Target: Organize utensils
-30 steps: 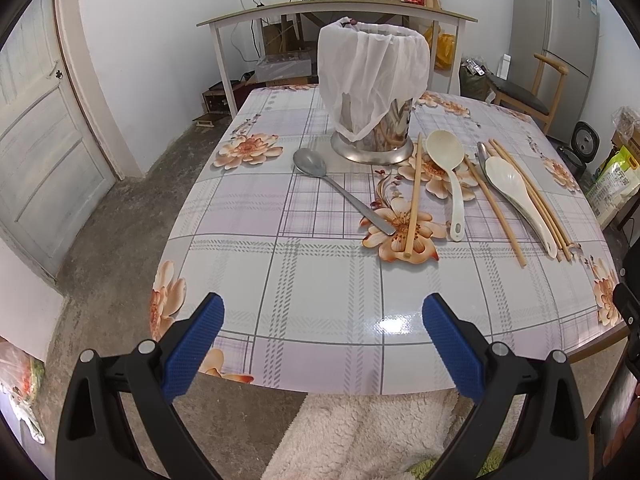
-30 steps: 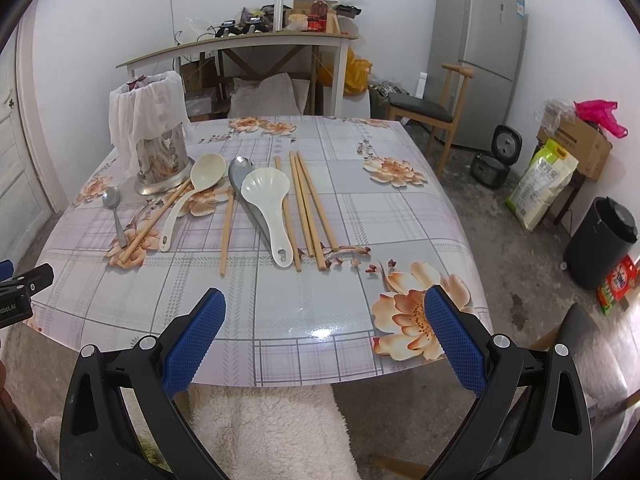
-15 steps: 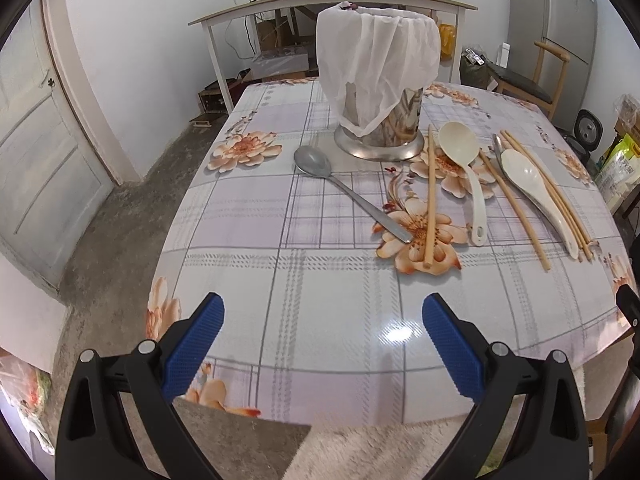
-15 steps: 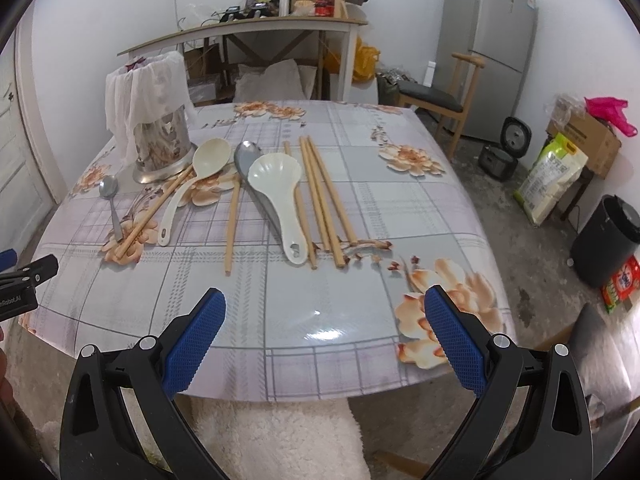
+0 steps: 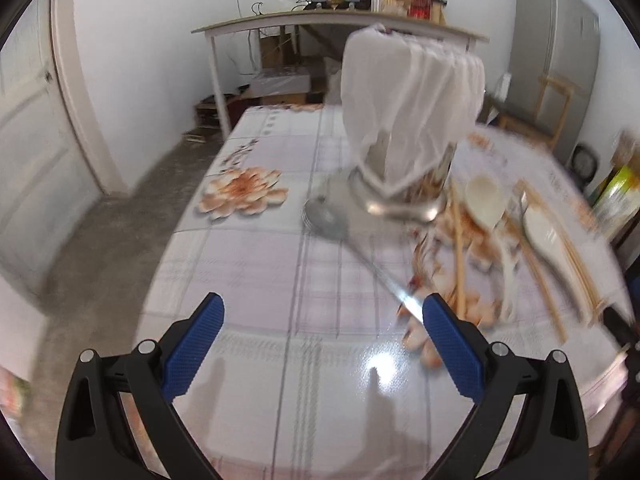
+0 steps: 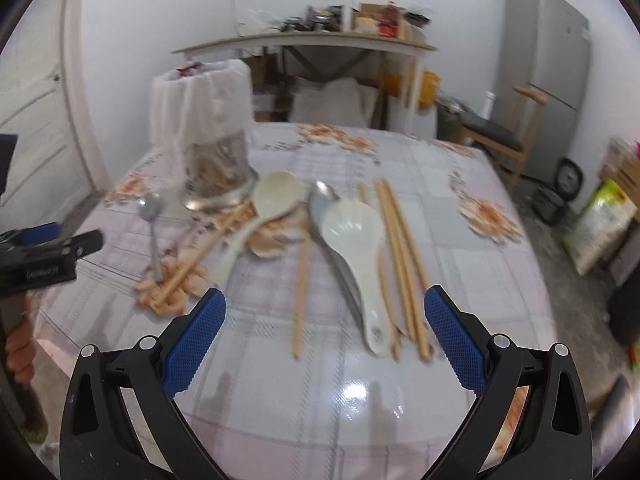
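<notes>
Both grippers have advanced over the glossy floral table [image 6: 460,184]. Left gripper [image 5: 322,344] and right gripper [image 6: 324,338] gape wide, empty. Steel spoon [image 5: 340,236], wooden chopsticks [image 6: 400,256] lie flat.

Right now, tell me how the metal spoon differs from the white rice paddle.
The metal spoon is shiny steel with a small bowl and thin handle; the white rice paddle is matte, broad and thick-handled. The spoon lies alone left of the holder; the paddle lies among chopsticks. Both lie flat, handles toward the cameras.

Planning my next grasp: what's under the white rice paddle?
A metal spoon lies partly under the white rice paddle; its bowl pokes out at the far end, but its handle is mostly hidden.
</notes>
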